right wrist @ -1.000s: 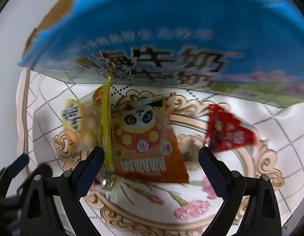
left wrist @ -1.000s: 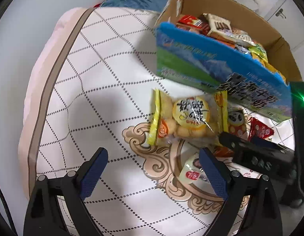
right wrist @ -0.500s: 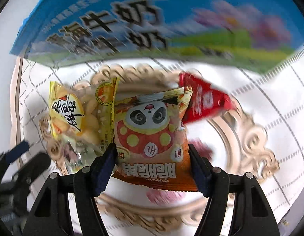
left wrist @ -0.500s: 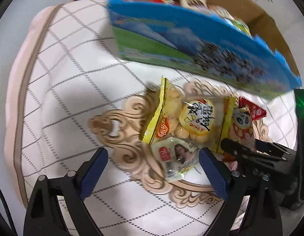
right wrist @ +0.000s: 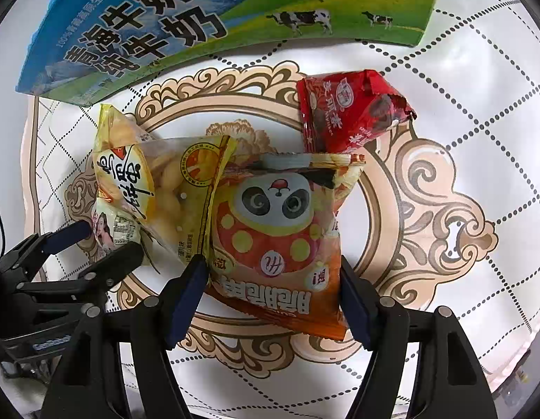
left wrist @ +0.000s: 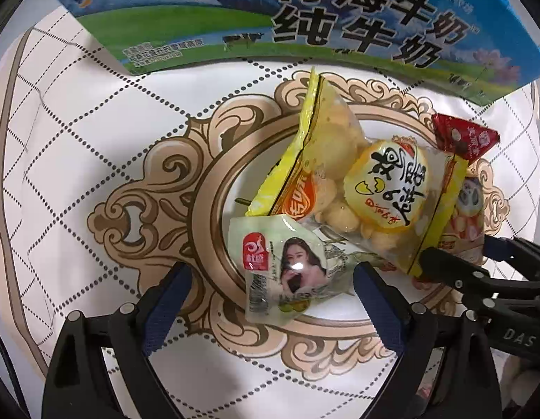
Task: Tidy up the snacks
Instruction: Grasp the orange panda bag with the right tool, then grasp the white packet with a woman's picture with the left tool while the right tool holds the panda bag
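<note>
Several snack packets lie in a heap on a patterned cushion. My left gripper point(left wrist: 270, 296) is open around a small pale green packet with a woman's photo point(left wrist: 287, 269). My right gripper point(right wrist: 273, 296) is open with its fingers at both sides of an orange panda packet point(right wrist: 280, 230); I cannot tell if the pads touch it. A yellow bag of round biscuits point(left wrist: 357, 188) lies between them and overlaps both; it also shows in the right wrist view point(right wrist: 158, 188). A red packet point(right wrist: 350, 111) lies behind the panda packet.
A blue and green milk carton box point(left wrist: 304, 17) stands just behind the heap, its printed wall facing me point(right wrist: 200, 24). The white cushion point(left wrist: 95, 139) with dotted diamond lines and a beige scroll ornament spreads left and right.
Both grippers have moved in closer to the heap. The left one now straddles the green packet. The right one has narrowed around the panda packet.
</note>
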A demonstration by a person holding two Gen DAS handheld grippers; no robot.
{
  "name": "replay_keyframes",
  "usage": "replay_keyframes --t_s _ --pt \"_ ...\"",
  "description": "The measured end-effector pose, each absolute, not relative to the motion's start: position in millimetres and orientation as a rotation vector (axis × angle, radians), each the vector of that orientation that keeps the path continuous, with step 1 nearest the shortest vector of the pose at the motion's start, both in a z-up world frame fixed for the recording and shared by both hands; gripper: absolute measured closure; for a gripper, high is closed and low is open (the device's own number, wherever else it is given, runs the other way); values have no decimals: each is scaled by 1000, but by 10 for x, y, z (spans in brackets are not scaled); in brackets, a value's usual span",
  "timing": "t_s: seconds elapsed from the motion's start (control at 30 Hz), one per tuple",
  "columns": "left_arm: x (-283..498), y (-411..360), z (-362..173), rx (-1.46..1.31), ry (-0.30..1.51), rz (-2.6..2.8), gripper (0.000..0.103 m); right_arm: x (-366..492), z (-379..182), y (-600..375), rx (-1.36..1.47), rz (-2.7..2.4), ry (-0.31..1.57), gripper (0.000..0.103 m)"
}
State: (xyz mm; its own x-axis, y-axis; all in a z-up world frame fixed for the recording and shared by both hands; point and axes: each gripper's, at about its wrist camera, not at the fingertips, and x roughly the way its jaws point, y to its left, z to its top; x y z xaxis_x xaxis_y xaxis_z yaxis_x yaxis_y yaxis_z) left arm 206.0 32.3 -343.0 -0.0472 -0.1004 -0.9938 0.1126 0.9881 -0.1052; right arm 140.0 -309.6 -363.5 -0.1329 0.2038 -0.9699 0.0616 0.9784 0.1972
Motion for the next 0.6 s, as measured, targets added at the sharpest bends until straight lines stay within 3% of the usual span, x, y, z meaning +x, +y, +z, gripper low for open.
replay_keyframes --t_s 0.07,0.13,0.2,0.37,0.5,0.6 --pt "2054 301 -3462 18 1593 -183 17 1429 -3614 -3117 192 125 1705 28" --pt "2036 228 -3488 35 1584 -195 35 1436 -3583 -3046 179 128 1706 28" --pt "1964 134 -3454 31 1571 -200 48 1424 -3582 -2921 166 134 1702 28" --pt "1838 179 -3322 -9 1556 -188 55 1330 -3478 -2879 176 150 1690 33" --pt "1725 322 -3187 -29 1550 -183 59 1182 -3356 -2892 183 175 1680 48" --pt "1615 360 -3158 -40 1557 -187 60 1132 -3203 -2901 192 176 1678 50"
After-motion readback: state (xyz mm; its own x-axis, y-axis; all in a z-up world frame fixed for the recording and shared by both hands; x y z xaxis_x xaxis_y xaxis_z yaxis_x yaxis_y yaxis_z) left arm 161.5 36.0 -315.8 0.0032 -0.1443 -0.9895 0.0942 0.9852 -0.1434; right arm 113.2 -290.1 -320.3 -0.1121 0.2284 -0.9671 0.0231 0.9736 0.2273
